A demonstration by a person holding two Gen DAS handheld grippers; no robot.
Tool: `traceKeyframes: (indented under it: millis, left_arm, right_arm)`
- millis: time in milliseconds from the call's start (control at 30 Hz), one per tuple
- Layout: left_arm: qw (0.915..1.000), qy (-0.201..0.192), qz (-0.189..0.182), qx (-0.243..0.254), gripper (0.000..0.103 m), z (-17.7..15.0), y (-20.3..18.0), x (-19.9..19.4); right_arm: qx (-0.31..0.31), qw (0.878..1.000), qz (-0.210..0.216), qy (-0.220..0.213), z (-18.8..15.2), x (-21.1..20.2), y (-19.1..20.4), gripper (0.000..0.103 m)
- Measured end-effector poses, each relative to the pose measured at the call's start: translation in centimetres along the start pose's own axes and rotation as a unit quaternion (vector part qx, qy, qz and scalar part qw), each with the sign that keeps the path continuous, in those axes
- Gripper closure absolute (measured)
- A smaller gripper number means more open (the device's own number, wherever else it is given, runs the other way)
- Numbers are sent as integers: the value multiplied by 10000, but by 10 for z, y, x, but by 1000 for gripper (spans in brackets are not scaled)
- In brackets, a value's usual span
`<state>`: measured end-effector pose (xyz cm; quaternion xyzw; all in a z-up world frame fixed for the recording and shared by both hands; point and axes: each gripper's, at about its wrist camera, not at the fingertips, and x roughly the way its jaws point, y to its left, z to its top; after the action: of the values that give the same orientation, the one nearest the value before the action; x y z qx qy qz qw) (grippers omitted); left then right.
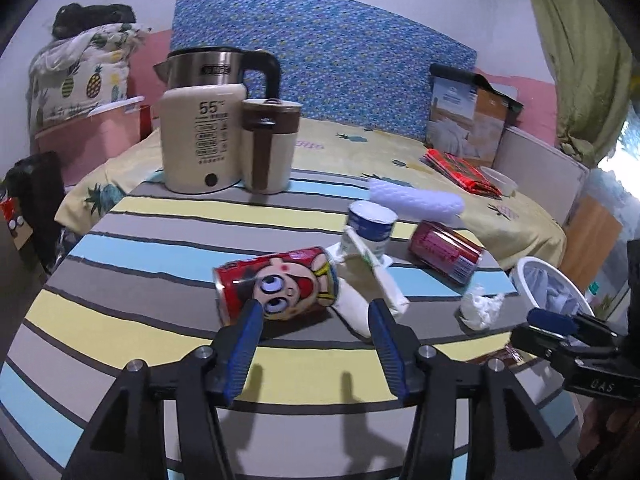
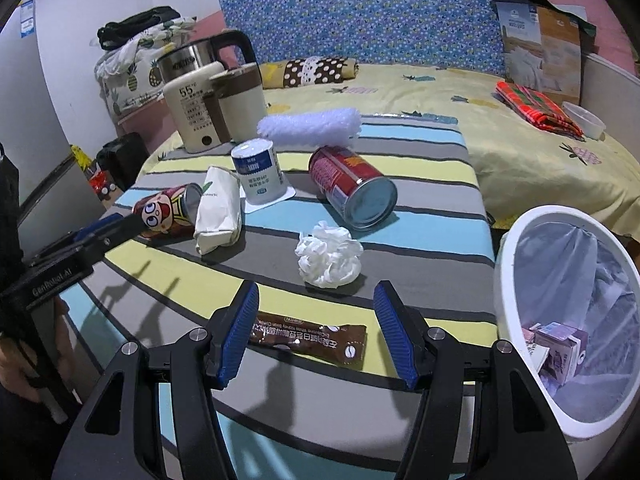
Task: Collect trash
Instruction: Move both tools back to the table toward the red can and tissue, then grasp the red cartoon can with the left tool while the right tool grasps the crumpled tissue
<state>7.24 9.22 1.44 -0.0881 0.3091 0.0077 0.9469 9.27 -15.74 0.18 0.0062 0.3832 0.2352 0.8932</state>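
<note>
On the striped table, a red cartoon can lies on its side just beyond my open left gripper, beside a white paper pouch. A yogurt cup, a red tin can and a crumpled tissue lie further right. My open right gripper hovers over a brown coffee sachet, with the tissue just beyond. The white trash bin with a liner stands at the right and holds a carton. The left gripper shows at the left of the right wrist view.
A kettle base, a steel kettle and a brown-lidded mug stand at the table's far left. A white foam roll lies behind the cans. The bed with a yellow sheet lies beyond the table.
</note>
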Motion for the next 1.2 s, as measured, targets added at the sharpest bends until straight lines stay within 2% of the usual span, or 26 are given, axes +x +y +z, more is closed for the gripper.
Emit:
traceKeyframes:
  millis: [433,733,933,1200]
  left_arm:
    - [9998,-102,100,-101,48,24,14,-13]
    - [9996,50,74,-274,44,33,38,16]
    - [9997,123,49,-183,40,27,40,28]
    - [9991,361,-63,-209,40,21,38,41]
  right_arm:
    - [27,9998,-184,-50,12,-19,3,42]
    - [127,9997,-153,126,26,13,-1,42]
    - [124,9996,-99,236,22,25,-2,42]
    - [171,9992,-170,324,22,37,-3,42]
